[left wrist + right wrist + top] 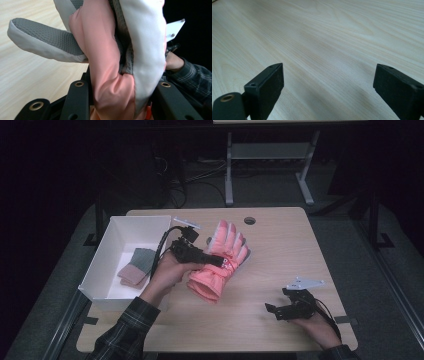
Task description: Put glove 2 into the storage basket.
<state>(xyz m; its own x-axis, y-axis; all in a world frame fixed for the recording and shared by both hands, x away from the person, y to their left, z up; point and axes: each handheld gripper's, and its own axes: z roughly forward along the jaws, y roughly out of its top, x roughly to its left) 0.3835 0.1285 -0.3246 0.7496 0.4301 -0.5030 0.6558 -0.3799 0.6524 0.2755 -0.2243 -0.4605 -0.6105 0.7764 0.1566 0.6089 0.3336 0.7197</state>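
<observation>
Left tool [220,261] grips glove [222,260] beside white box [100,265].

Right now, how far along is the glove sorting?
Done: one folded knit item already lies in the white box. In hand: the left tool is clamped on the pink ski glove, jaws pressing both sides in the left gripper view, glove lifted near the box. Left: the glove is not yet in the box. The right tool rests open and empty over the table.

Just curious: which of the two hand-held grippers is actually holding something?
The left hand-held gripper: its jaws clamp the pink glove. The right hand-held gripper stands open over bare table.
</observation>
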